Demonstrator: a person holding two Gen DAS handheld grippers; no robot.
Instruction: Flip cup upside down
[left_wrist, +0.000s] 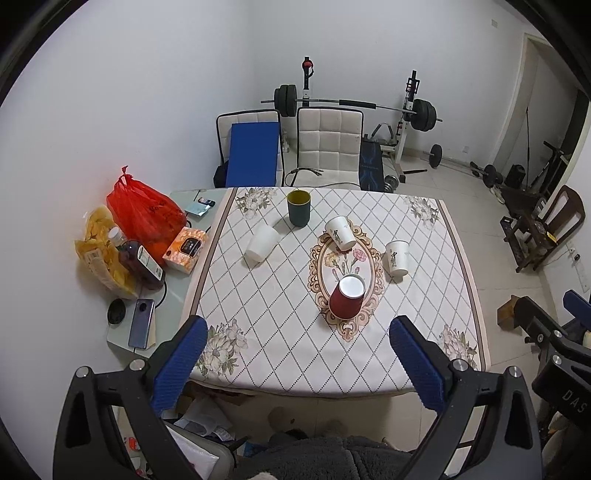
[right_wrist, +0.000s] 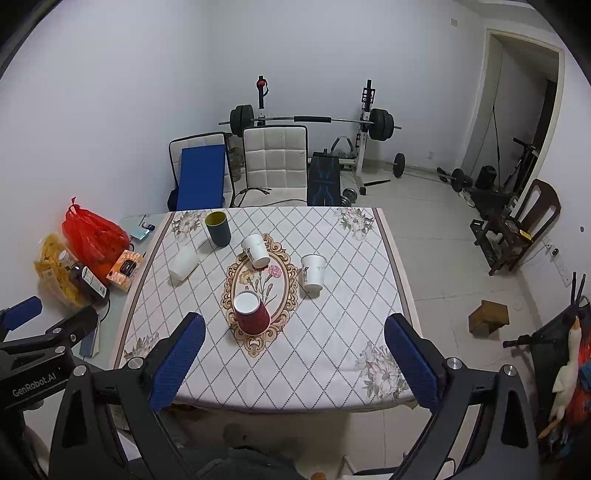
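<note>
Red paper cup (left_wrist: 346, 298) sits bottom-up, tapered, on the bench's (left_wrist: 424, 354) quilted-pattern cloth, in the oval flower motif. Both my grippers, left (left_wrist: 297, 363) and right (right_wrist: 295, 360), hang back from it with jaws wide open, holding nothing.

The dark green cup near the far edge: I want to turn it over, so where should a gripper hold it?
Grip the dark green cup across its side wall, about mid-height, coming level from the near side. It stands upright, mouth up, with clear space around it.
</note>
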